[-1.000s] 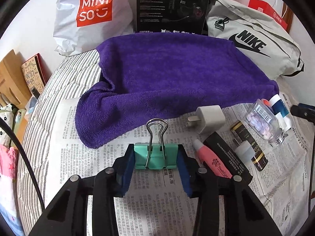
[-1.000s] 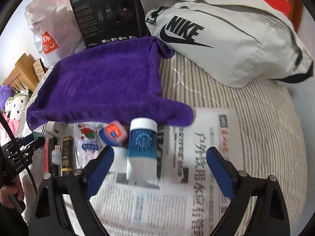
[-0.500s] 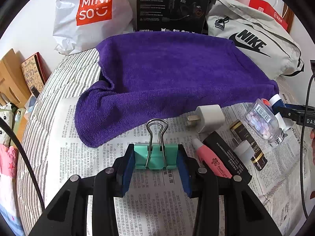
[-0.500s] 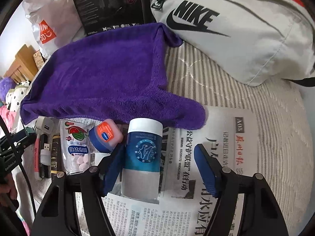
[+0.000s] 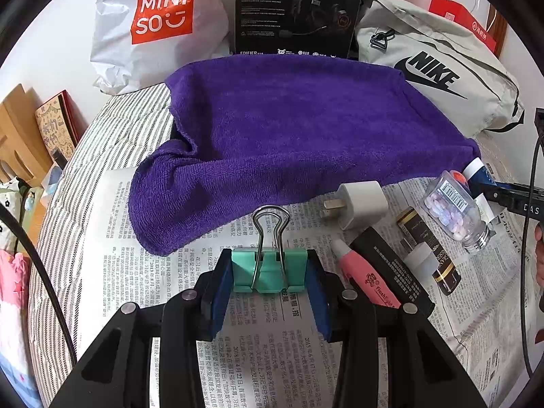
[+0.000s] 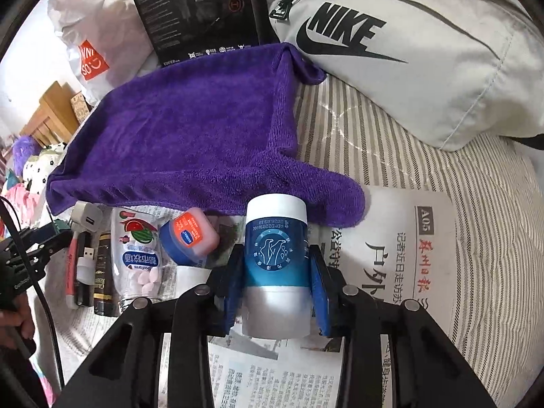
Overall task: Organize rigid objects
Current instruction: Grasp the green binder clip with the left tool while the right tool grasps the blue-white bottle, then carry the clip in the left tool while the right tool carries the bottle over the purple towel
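Observation:
My left gripper (image 5: 268,272) is shut on a mint-green binder clip (image 5: 268,270) with wire handles, held just above the newspaper (image 5: 142,238). In the right wrist view my right gripper (image 6: 276,272) is shut on a blue and white tube (image 6: 276,255) standing on the newspaper (image 6: 408,238). Left of the tube lie a small blue jar with an orange-pink lid (image 6: 190,238), a clear bottle of pink tablets (image 6: 136,255), a black bottle (image 6: 103,282), a USB stick (image 6: 85,261) and a white charger plug (image 6: 86,214). The left view shows the same plug (image 5: 360,204), tablet bottle (image 5: 455,210) and pink tube (image 5: 363,278).
A purple towel (image 5: 299,129) covers the middle of the striped bed (image 6: 459,187). Behind it stand a white shopping bag (image 5: 153,23), a black headset box (image 5: 295,10) and a grey waist bag (image 6: 408,44). Wooden furniture (image 5: 17,136) is at the left.
My right gripper moved forward and left around the blue and white tube and shut on it. The left gripper still holds the binder clip in the same place.

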`<state>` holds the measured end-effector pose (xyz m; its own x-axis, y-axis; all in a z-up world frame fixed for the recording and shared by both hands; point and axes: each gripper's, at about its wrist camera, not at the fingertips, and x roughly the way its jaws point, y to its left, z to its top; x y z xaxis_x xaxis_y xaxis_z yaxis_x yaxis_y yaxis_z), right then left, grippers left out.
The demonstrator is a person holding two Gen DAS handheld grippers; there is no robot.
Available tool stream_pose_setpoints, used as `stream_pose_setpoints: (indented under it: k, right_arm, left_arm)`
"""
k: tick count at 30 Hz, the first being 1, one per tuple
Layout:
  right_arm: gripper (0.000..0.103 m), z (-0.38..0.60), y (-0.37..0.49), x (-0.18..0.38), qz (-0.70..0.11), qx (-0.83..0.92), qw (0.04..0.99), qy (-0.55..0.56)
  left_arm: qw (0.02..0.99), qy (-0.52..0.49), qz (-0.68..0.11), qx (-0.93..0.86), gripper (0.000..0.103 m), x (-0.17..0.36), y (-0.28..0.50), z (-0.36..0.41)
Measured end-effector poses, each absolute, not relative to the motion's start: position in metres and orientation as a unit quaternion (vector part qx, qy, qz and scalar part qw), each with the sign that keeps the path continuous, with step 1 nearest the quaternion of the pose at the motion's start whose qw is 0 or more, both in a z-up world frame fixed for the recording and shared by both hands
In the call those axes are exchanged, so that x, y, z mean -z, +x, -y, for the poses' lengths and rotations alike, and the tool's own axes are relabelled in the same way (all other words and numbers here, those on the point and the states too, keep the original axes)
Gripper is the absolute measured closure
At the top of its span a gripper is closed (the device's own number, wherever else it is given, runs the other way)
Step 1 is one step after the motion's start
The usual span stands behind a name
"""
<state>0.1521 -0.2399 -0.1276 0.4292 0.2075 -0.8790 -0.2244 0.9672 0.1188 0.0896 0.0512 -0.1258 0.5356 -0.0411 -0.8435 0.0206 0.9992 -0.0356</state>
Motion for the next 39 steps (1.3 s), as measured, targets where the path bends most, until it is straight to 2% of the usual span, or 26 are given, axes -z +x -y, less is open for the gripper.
stream_pose_setpoints:
  k: [15,29,39]
  right_arm:
    - [0.067,0.253,0.136,0.117,-0.513,-0.146,0.846,0.01]
    - [0.067,0.25,0.131,0.095,-0.493,-0.165,0.855,0.003]
    - [0.067,0.229,0.159,0.074,-0.473,-0.185,0.861,-0.02]
  left_arm:
    - [0.873,-0.043,-0.484,0.031,0.064,0.118,0.083,-0.064]
    - [0.884,-0.051,-0.463,0.039,0.064,0.084,0.08,-0.069]
    - [0.895,-0.049,-0.439,0.056,0.064,0.053,0.109,-0.071]
